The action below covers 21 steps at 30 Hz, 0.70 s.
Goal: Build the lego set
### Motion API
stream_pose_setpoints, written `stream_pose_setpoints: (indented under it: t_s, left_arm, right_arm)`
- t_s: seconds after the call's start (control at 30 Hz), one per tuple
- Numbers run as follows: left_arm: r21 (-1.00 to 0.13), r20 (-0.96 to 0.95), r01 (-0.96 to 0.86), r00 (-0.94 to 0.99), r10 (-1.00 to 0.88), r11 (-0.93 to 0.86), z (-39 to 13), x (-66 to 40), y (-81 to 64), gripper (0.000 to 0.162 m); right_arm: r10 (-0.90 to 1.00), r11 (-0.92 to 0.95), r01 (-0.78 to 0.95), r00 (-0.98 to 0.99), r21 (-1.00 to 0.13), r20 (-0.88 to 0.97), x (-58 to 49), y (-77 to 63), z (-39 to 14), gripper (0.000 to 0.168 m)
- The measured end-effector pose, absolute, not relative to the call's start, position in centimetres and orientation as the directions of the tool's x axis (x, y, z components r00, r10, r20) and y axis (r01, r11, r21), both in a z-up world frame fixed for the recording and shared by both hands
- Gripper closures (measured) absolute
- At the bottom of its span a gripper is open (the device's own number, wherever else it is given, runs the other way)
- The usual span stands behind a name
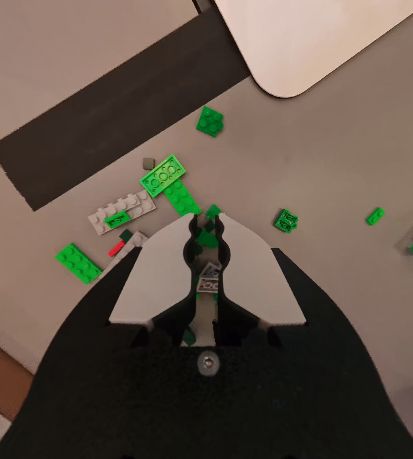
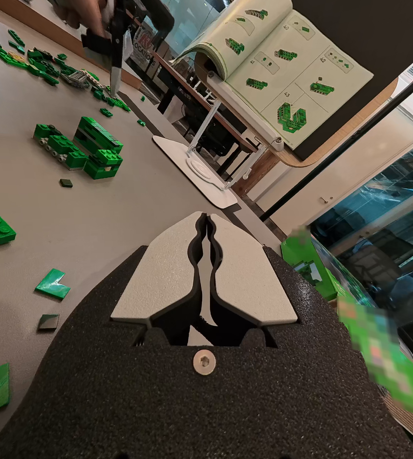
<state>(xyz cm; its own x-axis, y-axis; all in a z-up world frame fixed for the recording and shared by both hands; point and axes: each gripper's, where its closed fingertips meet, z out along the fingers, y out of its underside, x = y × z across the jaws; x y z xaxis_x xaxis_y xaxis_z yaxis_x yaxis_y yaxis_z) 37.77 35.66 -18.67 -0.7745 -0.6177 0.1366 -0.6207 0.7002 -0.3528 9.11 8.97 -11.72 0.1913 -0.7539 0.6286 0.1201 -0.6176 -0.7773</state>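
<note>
Left hand-held gripper lowered tips-first into the loose pieces scattered on the worktop, jaws narrowed to a slim gap that would suit one small part. Small dark green piece right at the tips; gripped or merely beside them, cannot tell. Likely a pick for the next step.

Bright green plate lying studs down across a wedge plate, with grey plates just beside. All spread flat rather than heaped, presumably so single parts can be spotted and reached.

Right hand-held gripper raised off the worktop, jaws closed almost tip to tip and empty, probably parked clear while the other searches.

Half-built green model standing mid-worktop, well apart from both, with bare space around it for adding parts. Manual propped open on a white stand at the far edge, tilted as if for reading. Green box off to the right.
</note>
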Motion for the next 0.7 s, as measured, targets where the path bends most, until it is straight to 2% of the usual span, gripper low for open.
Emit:
stream_pose_setpoints:
  t_s: [0.23,0.37,0.7]
  left_arm:
    - [-0.27,0.186,-0.731,-0.679,-0.711,0.627,-19.41,37.49,35.69,0.151]
    - [-0.224,0.143,-0.735,-0.675,-0.724,0.64,-19.57,37.39,36.4,0.15]
    - [-0.234,0.161,-0.744,-0.665,-0.73,0.626,-19.59,37.0,35.77,0.149]
  right_arm:
    - [-0.755,-0.616,0.118,0.195,-0.779,0.626,9.13,8.98,-11.76,0.168]
    - [-0.756,-0.614,0.119,0.198,-0.781,0.624,9.11,9.01,-11.76,0.168]
    - [-0.757,-0.611,0.121,0.199,-0.782,0.622,9.08,9.01,-11.71,0.168]
